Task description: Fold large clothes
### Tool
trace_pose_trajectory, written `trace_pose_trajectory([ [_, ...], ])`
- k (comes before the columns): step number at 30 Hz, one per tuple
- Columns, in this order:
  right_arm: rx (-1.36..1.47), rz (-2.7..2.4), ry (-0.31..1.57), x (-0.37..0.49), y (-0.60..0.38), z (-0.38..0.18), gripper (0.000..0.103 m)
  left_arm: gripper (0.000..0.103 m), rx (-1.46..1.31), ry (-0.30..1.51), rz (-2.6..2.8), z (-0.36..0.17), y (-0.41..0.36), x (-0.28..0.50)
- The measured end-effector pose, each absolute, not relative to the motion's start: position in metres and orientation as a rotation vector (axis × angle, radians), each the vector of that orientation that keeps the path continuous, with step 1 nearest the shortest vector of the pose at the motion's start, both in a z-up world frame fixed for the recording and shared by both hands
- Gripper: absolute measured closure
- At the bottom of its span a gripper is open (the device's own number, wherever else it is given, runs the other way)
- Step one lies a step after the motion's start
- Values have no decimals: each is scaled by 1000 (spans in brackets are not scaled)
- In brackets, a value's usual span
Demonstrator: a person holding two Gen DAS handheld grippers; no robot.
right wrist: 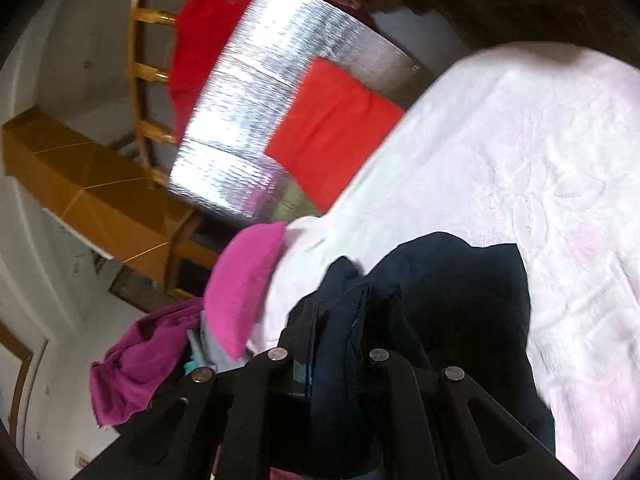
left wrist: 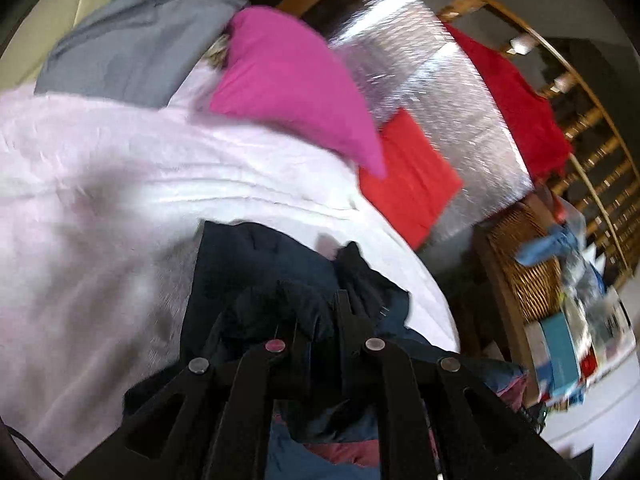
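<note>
Both tongs pinch the dark garment [left wrist: 260, 264]: the left tongs [left wrist: 316, 308] are pressed together on a bunched fold, the right tongs [right wrist: 340, 300] on an edge. The garment hangs over a pale pink blanket [right wrist: 520, 152]. A magenta cloth [left wrist: 288, 80] and an orange-red cloth [right wrist: 332, 128], probably folded, lie beyond, the latter on silver foil [right wrist: 248, 92]

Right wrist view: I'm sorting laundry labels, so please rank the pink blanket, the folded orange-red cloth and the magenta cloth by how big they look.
1. pink blanket, by far the largest.
2. folded orange-red cloth.
3. magenta cloth, though it sits nearer the camera and partly hidden, so second and third are unsure.
</note>
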State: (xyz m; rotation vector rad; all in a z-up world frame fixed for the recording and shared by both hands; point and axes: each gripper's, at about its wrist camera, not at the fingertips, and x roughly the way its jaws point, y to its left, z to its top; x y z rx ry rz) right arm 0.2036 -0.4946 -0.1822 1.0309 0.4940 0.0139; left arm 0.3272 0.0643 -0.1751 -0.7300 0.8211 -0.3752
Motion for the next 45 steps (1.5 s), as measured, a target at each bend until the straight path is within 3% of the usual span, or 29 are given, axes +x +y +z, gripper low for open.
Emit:
trace_pose_trajectory([
  [8, 1118, -31, 556, 264, -513, -226, 93, 92, -722, 861, -314, -210, 47, 376],
  [14, 1252, -34, 569, 290, -531, -255, 88, 84, -730, 889, -339, -213, 39, 403],
  [16, 1306, -24, 559, 289, -537, -262, 69, 72, -752, 885, -363, -211, 39, 404],
  [17, 1322, -9, 532, 287, -540, -261, 62, 61, -763, 873, -383, -209, 39, 403],
  [19, 1319, -2, 471, 281, -543, -251, 18, 45, -786, 823, -429, -200, 40, 396],
  [20, 1308, -10, 417, 273, -544, -242, 13, 30, -789, 752, -432, -189, 43, 388],
  [21, 1281, -18, 336, 262, -544, -229, 13, 19, -785, 704, -422, -184, 45, 382],
  [22, 1257, -15, 310, 260, -543, -220, 13, 16, -778, 634, -402, -175, 49, 373],
  [26, 1108, 21, 403, 258, -520, -185, 19, 13, -675, 600, -383, -155, 41, 353],
  [28, 1013, 31, 466, 262, -499, -171, 39, 13, -597, 634, -386, -153, 29, 347],
  [30, 921, 85, 557, 272, -470, -161, 49, 13, -534, 672, -385, -156, 18, 341],
  [38, 665, 85, 781, 319, -380, -173, 49, 13, -369, 866, -122, -193, 9, 345],
  [45, 560, 60, 905, 379, -328, -195, 49, 13, -308, 930, -33, -213, 13, 358],
])
